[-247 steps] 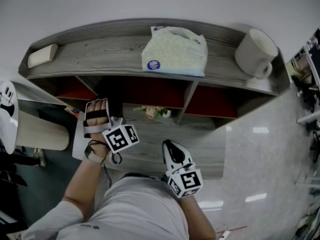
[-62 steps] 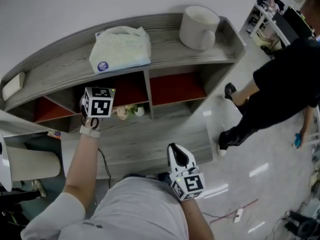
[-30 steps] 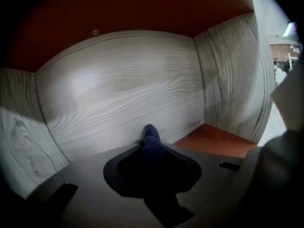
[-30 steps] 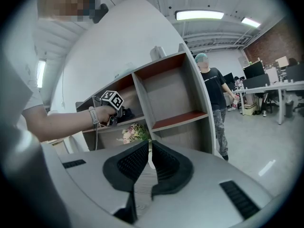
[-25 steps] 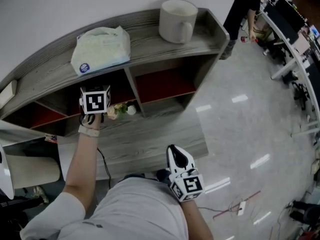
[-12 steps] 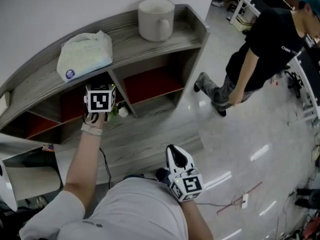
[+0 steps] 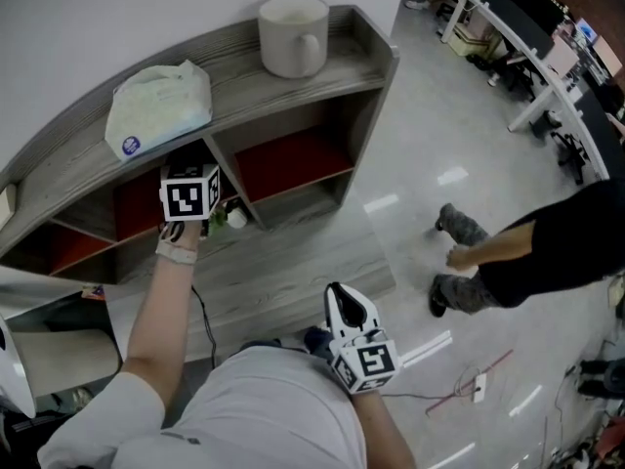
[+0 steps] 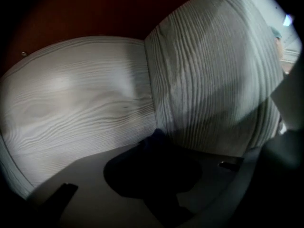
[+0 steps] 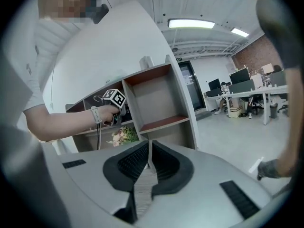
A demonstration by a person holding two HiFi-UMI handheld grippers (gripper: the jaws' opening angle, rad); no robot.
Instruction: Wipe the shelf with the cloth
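The grey wood-grain shelf (image 7: 234, 64) stood against the wall with red-backed compartments. A person (image 7: 547, 262) in dark clothes crossed the floor to its right. On top lay a wipes pack (image 7: 156, 106) and a white mug (image 7: 291, 33). The left gripper (image 8: 153, 167) reached into a middle compartment, jaws clamped on the dark cloth (image 8: 157, 137), which touched the compartment floor at the foot of the divider. The right gripper (image 9: 148, 153) hung near the torso, jaws together, empty. Small flowers (image 7: 227, 218) sat beside the left hand
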